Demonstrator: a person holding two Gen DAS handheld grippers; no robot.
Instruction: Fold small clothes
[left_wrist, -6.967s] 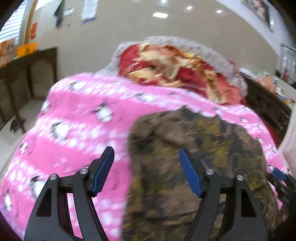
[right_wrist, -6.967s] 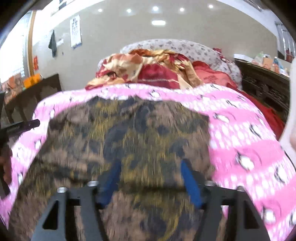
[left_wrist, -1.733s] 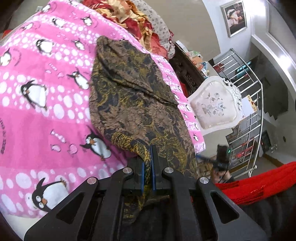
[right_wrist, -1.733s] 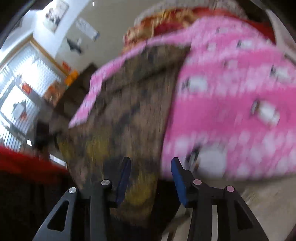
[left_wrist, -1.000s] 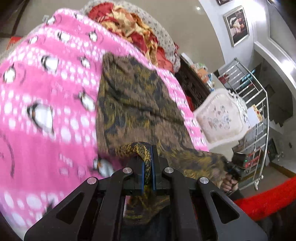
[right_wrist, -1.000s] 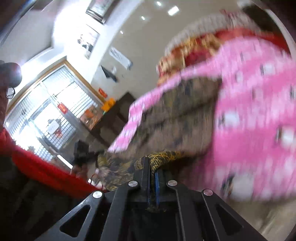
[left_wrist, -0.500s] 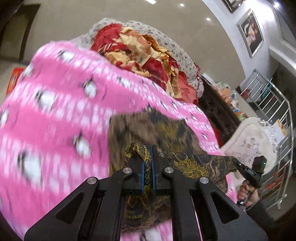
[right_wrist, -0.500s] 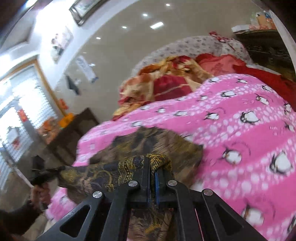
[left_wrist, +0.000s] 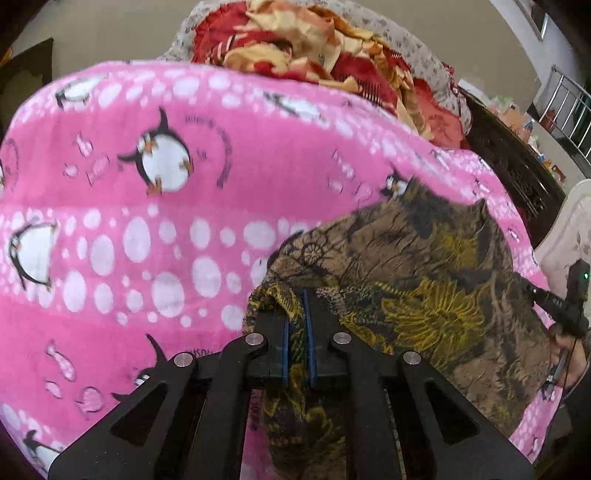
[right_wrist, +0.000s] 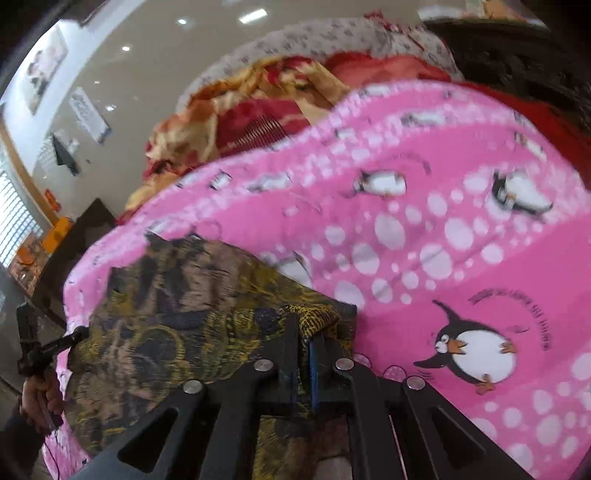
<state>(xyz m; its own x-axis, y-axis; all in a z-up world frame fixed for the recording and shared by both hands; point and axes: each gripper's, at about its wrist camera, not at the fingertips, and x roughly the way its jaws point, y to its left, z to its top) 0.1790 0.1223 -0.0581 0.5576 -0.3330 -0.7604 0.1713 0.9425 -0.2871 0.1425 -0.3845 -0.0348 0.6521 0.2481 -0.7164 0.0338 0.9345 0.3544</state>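
Pink penguin-print blanket (left_wrist: 177, 229) spread wide; crumpled red and gold bedding (left_wrist: 303, 48) heaped beyond it, against a grey speckled cushion (right_wrist: 317, 40); dark carved wooden furniture (left_wrist: 513, 170) at right.

The left gripper (left_wrist: 297, 325) is pinching a corner of the brown patterned garment (left_wrist: 417, 280). The garment is lying on the pink penguin blanket (left_wrist: 147, 206).

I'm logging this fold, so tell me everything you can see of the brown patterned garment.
The garment is thin, limp cloth, brown with black and yellow floral print. It lies partly doubled over on the pink penguin blanket, its near edge lifted. The left claw is shut on one bunched corner and the right claw on the other, with some cloth hanging below the fingers.
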